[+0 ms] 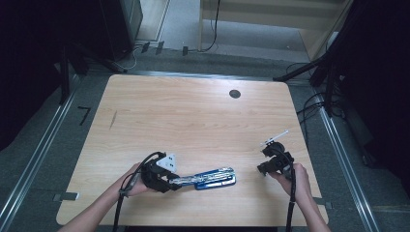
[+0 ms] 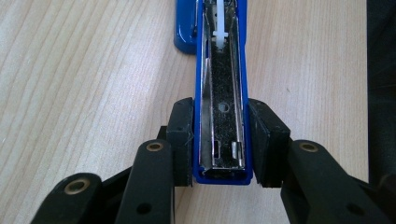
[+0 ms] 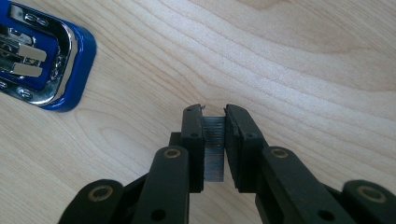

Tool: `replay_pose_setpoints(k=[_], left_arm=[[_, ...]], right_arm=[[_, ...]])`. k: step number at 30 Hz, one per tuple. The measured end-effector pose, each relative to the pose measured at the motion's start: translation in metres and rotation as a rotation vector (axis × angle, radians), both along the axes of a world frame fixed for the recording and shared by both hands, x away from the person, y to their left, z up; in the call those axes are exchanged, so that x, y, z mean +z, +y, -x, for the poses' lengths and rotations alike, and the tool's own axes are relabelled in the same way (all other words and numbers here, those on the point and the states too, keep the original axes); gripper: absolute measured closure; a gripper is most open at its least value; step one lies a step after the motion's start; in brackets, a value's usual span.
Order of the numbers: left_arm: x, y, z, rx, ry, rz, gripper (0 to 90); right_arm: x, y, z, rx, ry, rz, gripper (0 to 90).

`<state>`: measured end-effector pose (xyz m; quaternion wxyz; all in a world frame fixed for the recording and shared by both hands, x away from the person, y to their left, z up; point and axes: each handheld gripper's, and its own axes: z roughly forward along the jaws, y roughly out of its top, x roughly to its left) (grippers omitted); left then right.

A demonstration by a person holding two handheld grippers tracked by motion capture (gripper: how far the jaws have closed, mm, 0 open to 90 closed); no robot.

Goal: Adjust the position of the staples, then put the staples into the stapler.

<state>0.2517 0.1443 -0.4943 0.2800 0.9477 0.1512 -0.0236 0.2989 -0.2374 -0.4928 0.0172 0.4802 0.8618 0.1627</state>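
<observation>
Stapler [image 2: 223, 93] lies opened on bench [image 1: 193, 116], L gripper [image 2: 224, 140] clamping its magazine steady; R gripper [image 3: 215, 140] pinches staple strip [image 3: 214, 149], prob for loading.

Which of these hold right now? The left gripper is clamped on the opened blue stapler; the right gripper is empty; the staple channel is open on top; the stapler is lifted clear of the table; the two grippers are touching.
1. The left gripper is clamped on the blue stapler. True.
2. The right gripper is empty. False: its jaws pinch a strip of staples.
3. The stapler's staple channel is open on top. True.
4. The stapler is lifted clear of the table. False: in the high view it lies on the wood.
5. The two grippers are touching. False: they are well apart.
</observation>
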Motion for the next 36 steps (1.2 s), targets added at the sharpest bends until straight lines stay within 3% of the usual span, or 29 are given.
replay_pose_setpoints(k=[14, 36], left_arm=[[0.000, -0.002, -0.004, -0.012, 0.005, -0.010, 65.8], [0.000, -0.001, -0.003, -0.010, 0.004, -0.007, 65.7]], right_arm=[[0.003, 0.001, 0.002, 0.037, -0.027, -0.028, 79.1], [0.017, 0.026, -0.003, 0.173, -0.091, -0.060, 79.1]])
